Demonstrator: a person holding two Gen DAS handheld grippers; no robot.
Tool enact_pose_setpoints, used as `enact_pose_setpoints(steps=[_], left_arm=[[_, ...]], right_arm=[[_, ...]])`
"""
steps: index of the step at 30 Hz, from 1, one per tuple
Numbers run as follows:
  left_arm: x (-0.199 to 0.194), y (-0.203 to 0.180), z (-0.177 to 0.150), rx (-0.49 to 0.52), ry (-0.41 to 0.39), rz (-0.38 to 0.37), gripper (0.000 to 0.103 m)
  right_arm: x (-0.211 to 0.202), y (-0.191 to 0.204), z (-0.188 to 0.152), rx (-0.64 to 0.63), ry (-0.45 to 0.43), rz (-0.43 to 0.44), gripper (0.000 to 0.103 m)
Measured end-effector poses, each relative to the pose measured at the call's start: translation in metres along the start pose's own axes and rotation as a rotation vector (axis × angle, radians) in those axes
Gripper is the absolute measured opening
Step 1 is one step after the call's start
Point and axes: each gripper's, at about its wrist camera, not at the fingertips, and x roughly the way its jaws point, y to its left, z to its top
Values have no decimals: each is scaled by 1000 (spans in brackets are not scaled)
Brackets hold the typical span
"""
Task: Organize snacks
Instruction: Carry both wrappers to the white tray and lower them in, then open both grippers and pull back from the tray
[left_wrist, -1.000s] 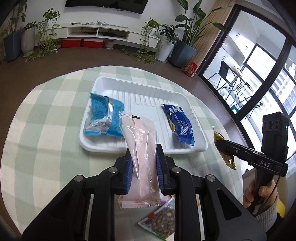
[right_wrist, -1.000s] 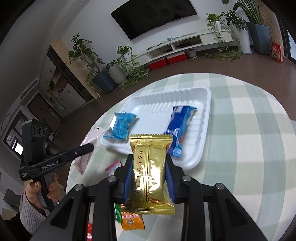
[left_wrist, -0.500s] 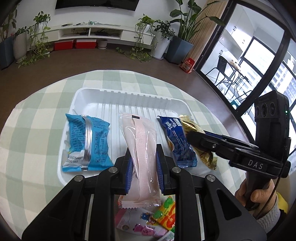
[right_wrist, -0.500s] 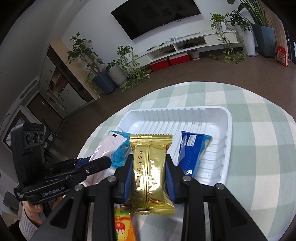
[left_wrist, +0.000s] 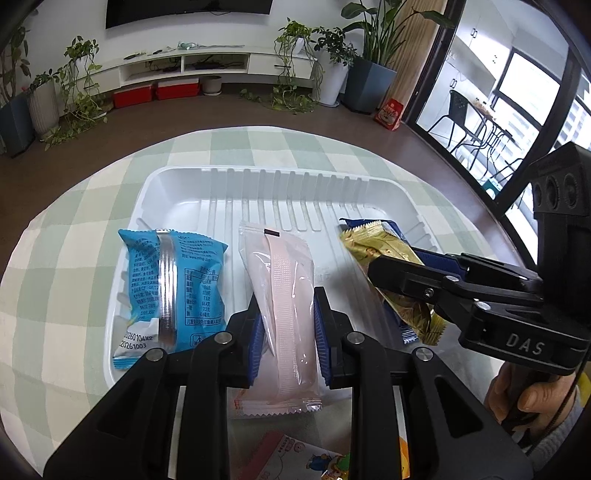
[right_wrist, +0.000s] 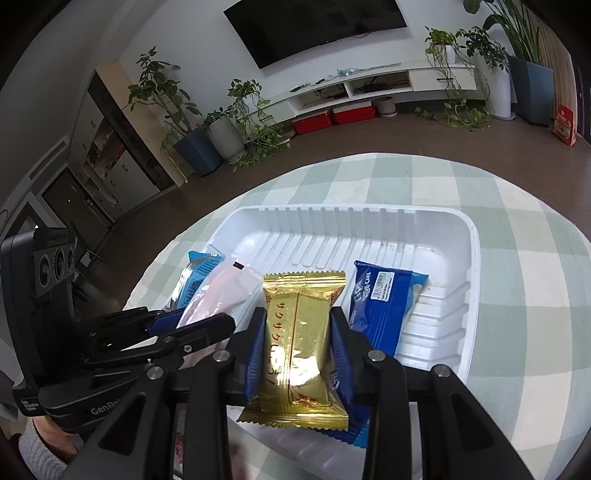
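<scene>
- Left hand-held gripper clamped tight on a pale pink plastic-wrapped snack bar, poised over the middle of the white ribbed plastic tray, not yet set down.
- Right hand-held gripper squeezed shut on a shiny gold foil snack packet, held above the dark blue wrapped cake packet at the tray's right side.
- Already lying in the tray: two packets, that dark blue one plus a light blue crinkled snack pouch on the left.
- About halfway, by the look of it: two in, two in the air awaiting release.
- Left over on the green-and-white checked worktop: a few colourful small packets at the near edge, count unclear.
- Tally: one tray, four snacks in plain sight, two hand-held grippers.
</scene>
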Motion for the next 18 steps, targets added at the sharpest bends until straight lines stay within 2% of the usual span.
enact_pose_setpoints(steps=[5,8,11,18], left_arm=[[4,1,1,-3,-1,15,26],[2,2,2,-2,-15,12,31],[-1,3,4,-5,-36,6,42],[-16,1,4,4,-62,22,43]], right_arm=[[-3,7,0,-43,-25,-25,51],[-5,9,1,-54,-34,-28,51],[-8,12,1,-63,-43,-26,51],[-16,19,0,-89,-58,-27,52]])
